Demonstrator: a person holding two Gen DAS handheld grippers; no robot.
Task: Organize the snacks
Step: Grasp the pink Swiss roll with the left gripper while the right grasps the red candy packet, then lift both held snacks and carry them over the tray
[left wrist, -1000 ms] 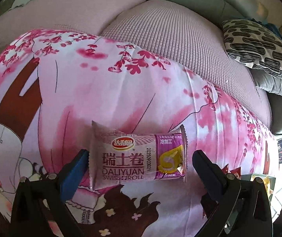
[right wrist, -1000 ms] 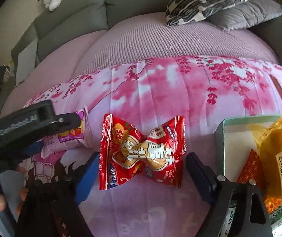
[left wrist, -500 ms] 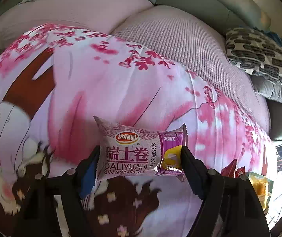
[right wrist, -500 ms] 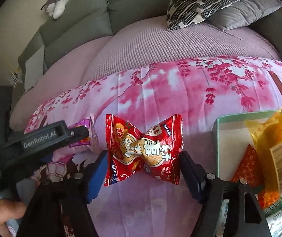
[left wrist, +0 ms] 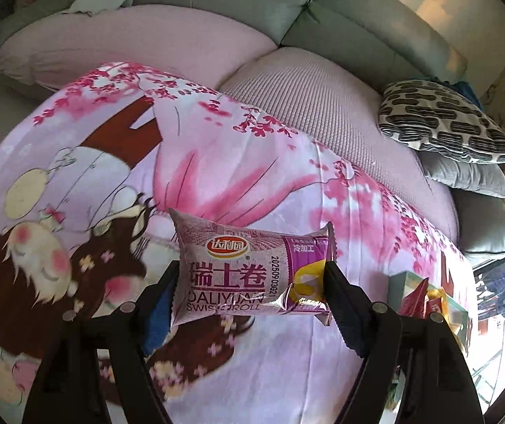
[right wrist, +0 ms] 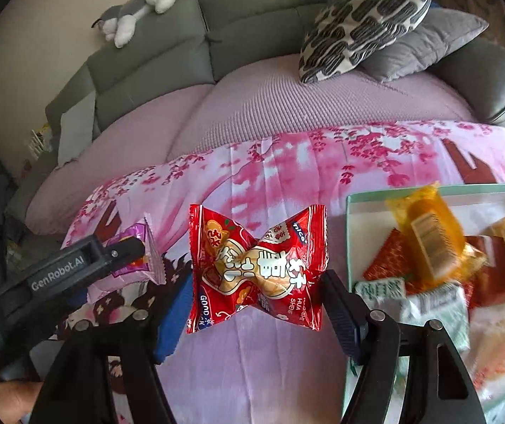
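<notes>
My left gripper (left wrist: 249,293) is shut on a purple Swiss roll packet (left wrist: 245,275) and holds it lifted above the pink floral cloth (left wrist: 252,162). My right gripper (right wrist: 256,304) is shut on a red peanut snack packet (right wrist: 256,265), also raised off the cloth. The left gripper (right wrist: 76,272) with the purple packet (right wrist: 139,247) shows at the left of the right wrist view. A pale green box (right wrist: 349,233) holding several snack packets sits at the right; an orange packet (right wrist: 429,236) lies on top.
A grey sofa (right wrist: 252,35) with a lilac cover (right wrist: 287,106) lies behind the cloth. A patterned cushion (right wrist: 365,21) and a grey cushion (right wrist: 429,46) rest at the back right. A plush cat (right wrist: 136,10) lies on the sofa back. The box also shows in the left wrist view (left wrist: 404,282).
Both grippers closed from open onto their packets, then lifted them off the cloth. The view has pulled back and up, showing more of the box.
</notes>
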